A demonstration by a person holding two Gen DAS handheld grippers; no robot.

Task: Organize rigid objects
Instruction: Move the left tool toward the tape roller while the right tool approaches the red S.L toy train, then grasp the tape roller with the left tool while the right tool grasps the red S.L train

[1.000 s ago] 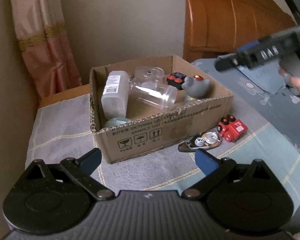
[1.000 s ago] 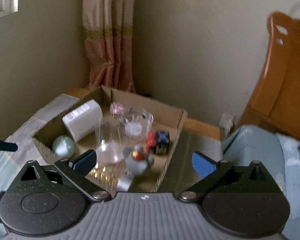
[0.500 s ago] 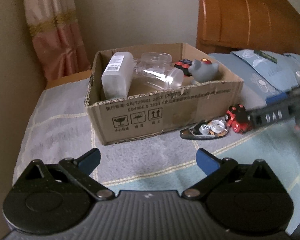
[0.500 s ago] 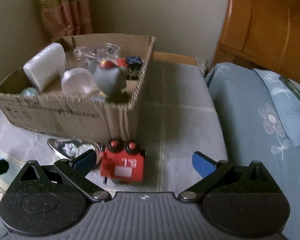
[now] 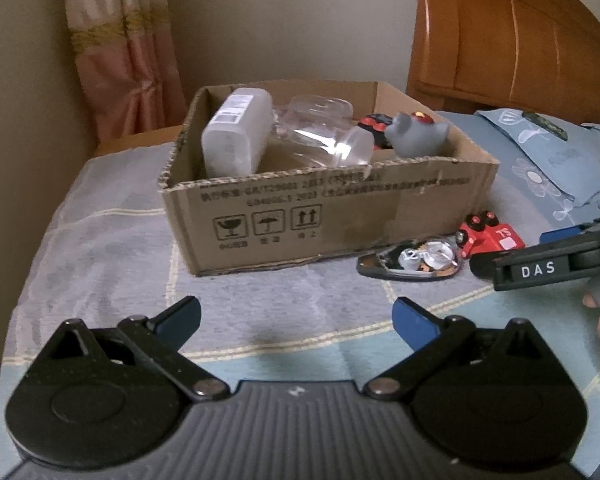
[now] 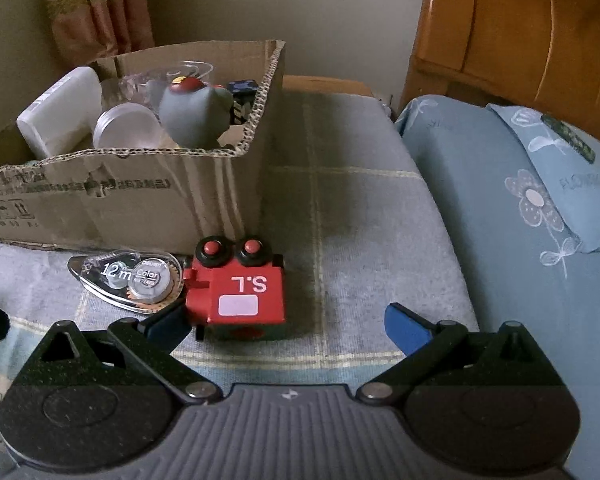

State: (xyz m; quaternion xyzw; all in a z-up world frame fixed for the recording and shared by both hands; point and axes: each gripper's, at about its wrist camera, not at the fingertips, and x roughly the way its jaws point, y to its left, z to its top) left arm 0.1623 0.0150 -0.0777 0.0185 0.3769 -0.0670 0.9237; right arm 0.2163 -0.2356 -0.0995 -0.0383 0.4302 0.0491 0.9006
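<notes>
A cardboard box (image 5: 340,216) (image 6: 100,200) on the bed holds a white bottle (image 5: 236,140), a clear jar (image 5: 324,136), a grey toy (image 5: 418,136) (image 6: 192,112) and a small dark toy. Beside the box lie a red toy vehicle (image 6: 236,292) (image 5: 490,236) and a clear correction-tape dispenser (image 6: 132,280) (image 5: 416,260). My right gripper (image 6: 288,322) is open, low over the bed, with the red toy just in front of its left finger. My left gripper (image 5: 296,316) is open and empty in front of the box.
The bed has a grey-blue checked blanket (image 5: 100,248). A blue floral pillow (image 6: 540,200) lies to the right. A wooden headboard (image 5: 512,40) stands behind it. A pink curtain (image 5: 120,48) hangs at the back left.
My right gripper has come down from above the box to the red toy beside it. My left gripper has dropped lower and closer to the box front.
</notes>
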